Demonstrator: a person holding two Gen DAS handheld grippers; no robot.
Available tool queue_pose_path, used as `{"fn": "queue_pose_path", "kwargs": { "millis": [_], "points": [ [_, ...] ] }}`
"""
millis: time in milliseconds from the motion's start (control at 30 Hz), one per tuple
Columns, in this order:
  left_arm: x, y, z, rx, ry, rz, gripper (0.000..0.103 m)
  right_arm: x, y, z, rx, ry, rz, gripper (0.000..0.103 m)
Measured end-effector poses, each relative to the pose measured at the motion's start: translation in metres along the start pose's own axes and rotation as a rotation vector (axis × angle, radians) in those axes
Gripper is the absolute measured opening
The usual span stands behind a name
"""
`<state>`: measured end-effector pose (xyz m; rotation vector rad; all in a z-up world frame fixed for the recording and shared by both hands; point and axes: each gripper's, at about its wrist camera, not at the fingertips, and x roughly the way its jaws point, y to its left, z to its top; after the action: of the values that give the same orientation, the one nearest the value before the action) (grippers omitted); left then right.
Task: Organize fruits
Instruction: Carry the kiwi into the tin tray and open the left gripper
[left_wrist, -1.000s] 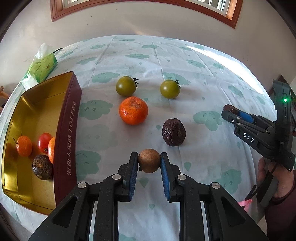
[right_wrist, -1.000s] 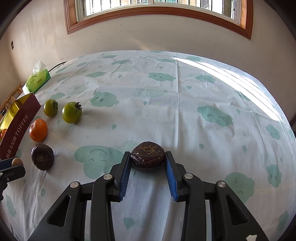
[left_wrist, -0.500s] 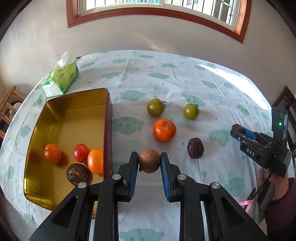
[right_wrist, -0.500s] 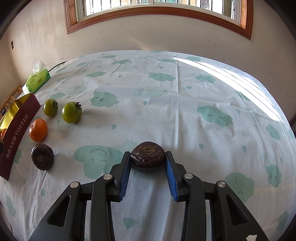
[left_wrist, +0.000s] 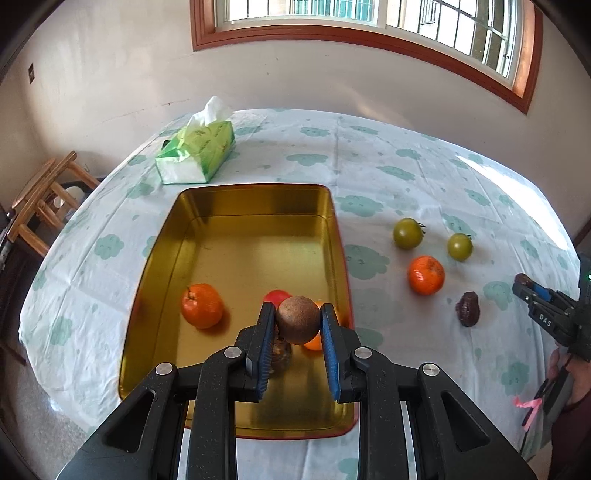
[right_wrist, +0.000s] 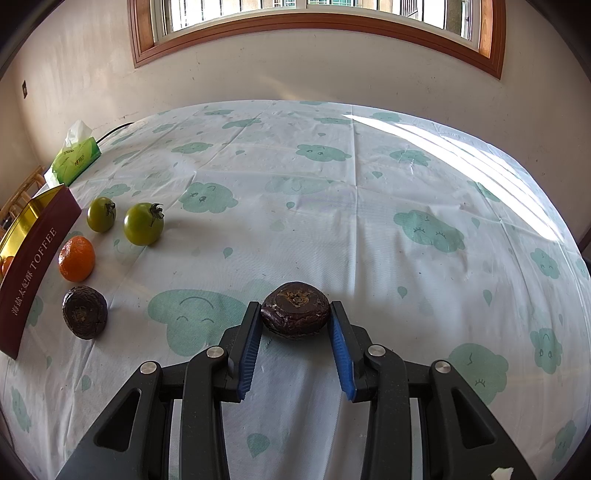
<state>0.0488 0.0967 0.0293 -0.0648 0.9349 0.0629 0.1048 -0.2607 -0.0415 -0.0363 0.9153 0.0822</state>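
Observation:
My left gripper is shut on a round brown fruit and holds it above the gold tin tray. In the tray lie an orange, a red tomato, another orange partly hidden and a dark fruit under my fingers. My right gripper is shut on a dark wrinkled passion fruit; it also shows at the right edge of the left wrist view. On the cloth lie two green tomatoes, an orange and a second dark passion fruit.
A green tissue pack lies behind the tray. A wooden stool stands off the table's left edge. The tray's dark red side reads TOFFEE. The round table has a white cloth with green clouds.
My left gripper has lifted the brown fruit off the cloth and carried it left, over the tray. The right gripper with its passion fruit has not moved.

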Motion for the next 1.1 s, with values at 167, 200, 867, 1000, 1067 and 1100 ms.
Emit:
{"fn": "queue_pose_path", "kwargs": {
  "millis": [167,200,867,1000,1067,1100],
  "points": [
    [0.003,0.026,-0.004,-0.034,0.017,0.036,0.025,0.0,0.0,0.0,-0.001,0.0,-0.001,0.035],
    [0.004,0.03,-0.006,-0.041,0.021,0.04,0.025,0.0,0.0,0.0,-0.001,0.0,-0.001,0.035],
    [0.03,0.053,-0.024,-0.076,0.111,0.053,0.025,0.0,0.001,0.0,-0.001,0.0,-0.001,0.035],
    [0.034,0.053,-0.025,-0.075,0.121,0.056,0.025,0.0,0.001,0.0,-0.002,0.0,-0.002,0.035],
    [0.037,0.055,-0.025,-0.08,0.128,0.057,0.025,0.0,0.001,0.0,-0.001,0.0,-0.002,0.035],
    [0.038,0.056,-0.025,-0.082,0.129,0.056,0.025,0.0,0.001,0.0,-0.002,0.0,-0.002,0.035]
  ]
}}
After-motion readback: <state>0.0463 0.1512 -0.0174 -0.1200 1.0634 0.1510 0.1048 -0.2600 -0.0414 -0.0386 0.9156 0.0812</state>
